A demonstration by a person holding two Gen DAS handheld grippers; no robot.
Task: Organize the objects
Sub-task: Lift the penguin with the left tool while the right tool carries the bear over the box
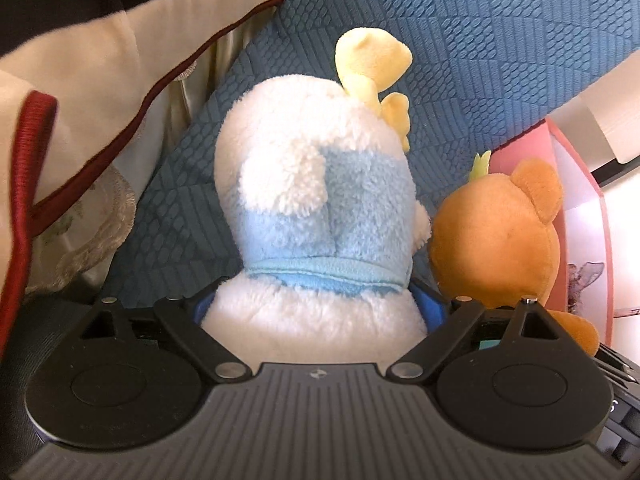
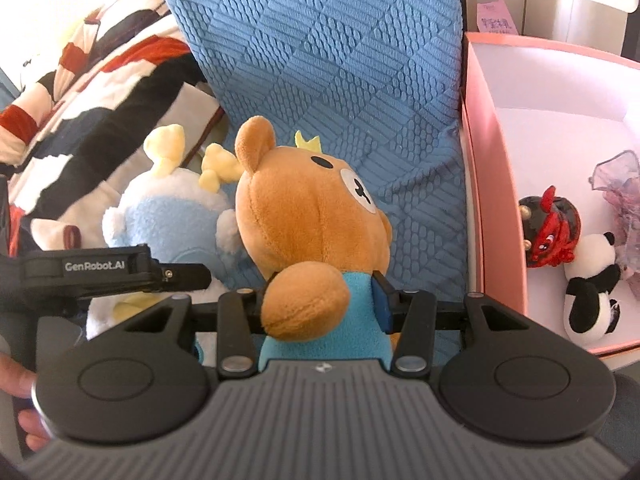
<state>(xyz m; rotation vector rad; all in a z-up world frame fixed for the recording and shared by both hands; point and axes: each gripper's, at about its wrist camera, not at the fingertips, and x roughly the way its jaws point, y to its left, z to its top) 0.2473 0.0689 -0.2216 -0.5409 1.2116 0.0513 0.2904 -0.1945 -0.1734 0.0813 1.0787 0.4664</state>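
Observation:
A white plush toy [image 1: 312, 184] with a light-blue top and yellow antlers fills the middle of the left wrist view. My left gripper [image 1: 318, 308] is shut on its lower body, a blue pad pressing on each side. Beside it on the right is a brown bear plush [image 1: 496, 240]. In the right wrist view, the bear [image 2: 304, 208] wears a blue shirt and a small yellow crown. My right gripper [image 2: 324, 300] is shut on its body. The white plush [image 2: 168, 216] shows to the bear's left, with a black finger [image 2: 184, 276] of the left gripper alongside it.
Both toys hang over a blue quilted cover [image 2: 340, 60]. A pink open box [image 2: 496, 184] on the right holds a panda plush [image 2: 588, 292], a red-and-black figure [image 2: 548, 232] and purple tulle [image 2: 624, 184]. A striped blanket [image 2: 92, 92] lies at the left. A person's fingers [image 2: 20, 380] show at the lower left edge.

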